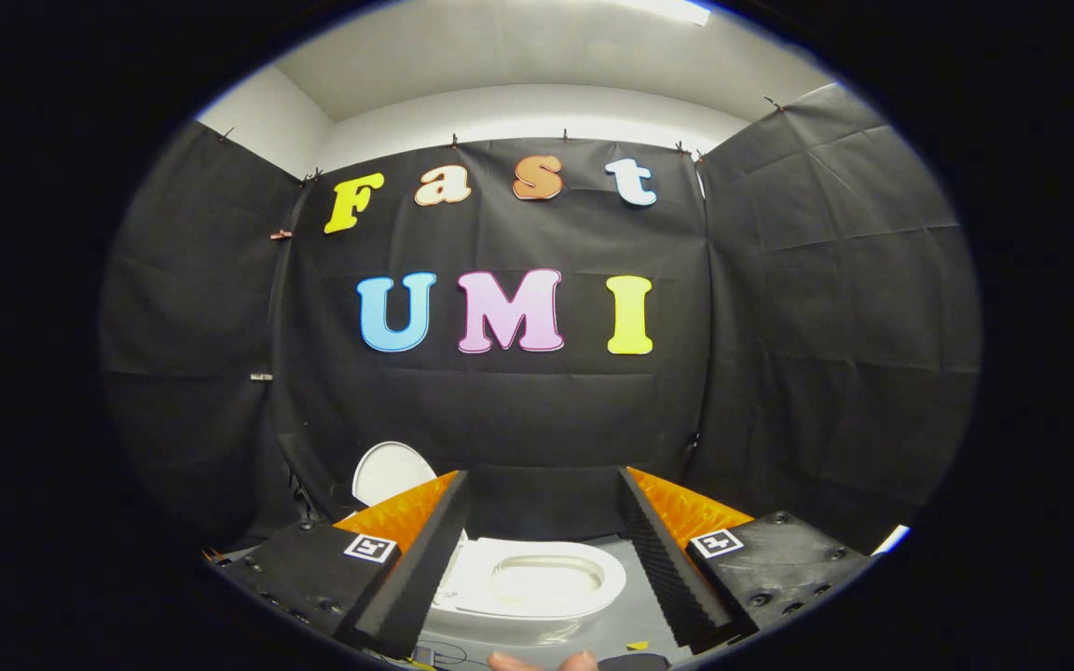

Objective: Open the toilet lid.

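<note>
A small white toilet (pixel 537 582) sits low on a grey floor (pixel 635 626) in a booth walled with black cloth (pixel 518 410). Its lid (pixel 391 472) already stands raised, leaning back toward the cloth wall behind the bowl, slightly off to the left. The white oval seat (pixel 537 580) lies flat, ringing the open bowl.

The tongs (pixel 544 508) hover above and in front of the toilet with their two fingers spread wide apart, holding nothing. The seat and bowl show in the gap between them, lower down and just beyond. The left finger (pixel 430 540) crosses in front of the left edge of the seat and the bottom of the raised lid; the right finger (pixel 663 550) stands just to the right of the seat. Neither finger appears to touch the toilet. Each finger's mount carries a small square black-and-white marker (pixel 371 548).

At the very bottom, close below the tongs, fingertips of a person's hand (pixel 542 662) peek in, near some cables (pixel 425 657) on the floor.
</note>
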Demonstrator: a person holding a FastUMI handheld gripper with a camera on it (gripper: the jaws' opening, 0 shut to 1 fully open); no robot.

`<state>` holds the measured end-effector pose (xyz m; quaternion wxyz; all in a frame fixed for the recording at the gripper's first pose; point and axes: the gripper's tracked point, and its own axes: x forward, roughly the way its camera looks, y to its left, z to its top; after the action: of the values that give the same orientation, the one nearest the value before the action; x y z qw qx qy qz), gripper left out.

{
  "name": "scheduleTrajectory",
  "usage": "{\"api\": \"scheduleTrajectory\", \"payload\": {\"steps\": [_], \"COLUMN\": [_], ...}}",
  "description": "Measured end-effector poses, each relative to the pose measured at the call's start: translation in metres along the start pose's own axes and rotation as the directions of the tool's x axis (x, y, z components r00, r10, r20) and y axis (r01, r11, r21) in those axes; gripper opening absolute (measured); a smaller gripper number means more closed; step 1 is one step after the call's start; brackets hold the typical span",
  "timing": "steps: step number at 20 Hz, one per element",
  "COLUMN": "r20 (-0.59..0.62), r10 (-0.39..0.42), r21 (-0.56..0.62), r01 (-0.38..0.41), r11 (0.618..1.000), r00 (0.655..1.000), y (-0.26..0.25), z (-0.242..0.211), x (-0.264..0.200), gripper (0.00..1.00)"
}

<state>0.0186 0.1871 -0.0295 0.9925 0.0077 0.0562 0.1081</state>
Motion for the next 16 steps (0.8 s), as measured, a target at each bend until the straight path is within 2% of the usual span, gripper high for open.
{"api": "scheduleTrajectory", "payload": {"steps": [16], "r20": [-0.01], "r10": [0.012], "r21": [-0.001], "r01": [-0.012], "r11": [1.0], "r00": [1.0], "y": [-0.0091], "z": [-0.0035], "x": [0.001], "gripper": [0.98]}}
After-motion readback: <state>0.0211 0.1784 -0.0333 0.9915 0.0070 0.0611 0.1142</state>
